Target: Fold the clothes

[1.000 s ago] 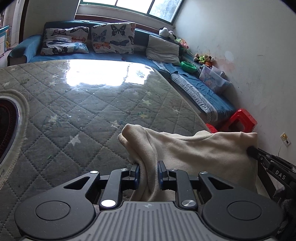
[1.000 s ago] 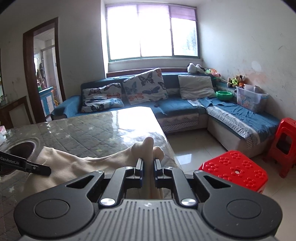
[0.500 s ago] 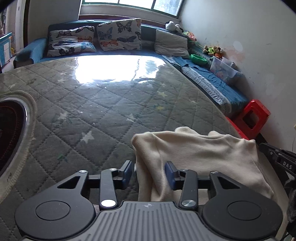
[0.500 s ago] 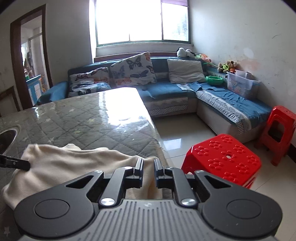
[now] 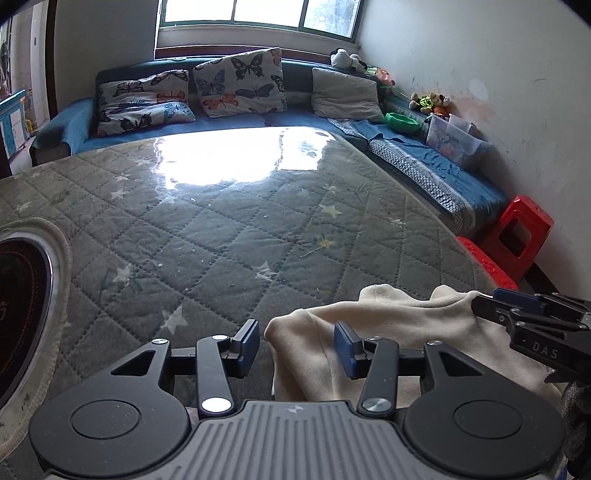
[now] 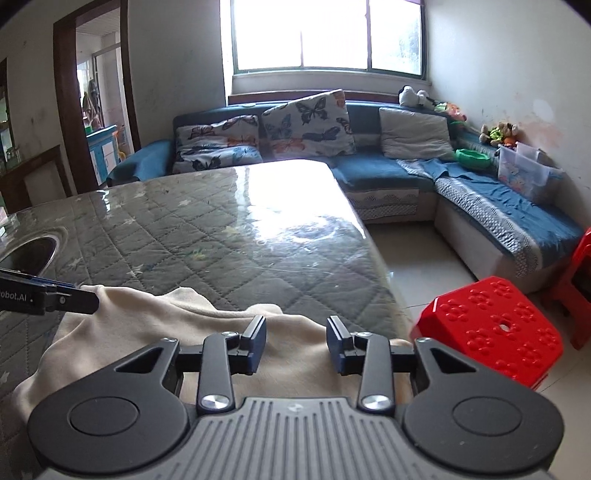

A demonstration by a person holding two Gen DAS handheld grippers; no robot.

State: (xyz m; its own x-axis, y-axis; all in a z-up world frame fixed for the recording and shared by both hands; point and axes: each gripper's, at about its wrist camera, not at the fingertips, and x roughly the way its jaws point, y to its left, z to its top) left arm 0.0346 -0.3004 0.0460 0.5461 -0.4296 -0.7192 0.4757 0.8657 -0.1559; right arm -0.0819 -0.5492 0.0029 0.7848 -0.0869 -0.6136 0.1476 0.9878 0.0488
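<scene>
Presently both tools stand released, where a second ago each was clamped on a raised fold of the cream garment. The left gripper now has its blue-padded jaws spread wide; the garment's rounded left edge lies between them, nearer the right pad, and is not pinched. The right gripper is likewise wide apart, its pads hovering over the cloth with nothing held. The cloth, lifted in a peak earlier, now lies slack and low on the near right corner of the desk.

Surroundings: from the left wrist view the right tool's dark fingers reach in from the right margin and overlap the far right of the garment. A round metal-rimmed recess is set in the desk at far left. Beyond the desk runs a blue corner sofa carrying two butterfly-print cushions and a plain grey cushion. A green bowl and a clear plastic box sit on its right arm. Two red plastic stools stand on the tiled floor to the right of the desk.

Materials: the garment is soft, fleecy and rumpled. The desk is covered by grey quilted fabric stitched in diamonds with pale stars, under a glossy layer that mirrors the window.
</scene>
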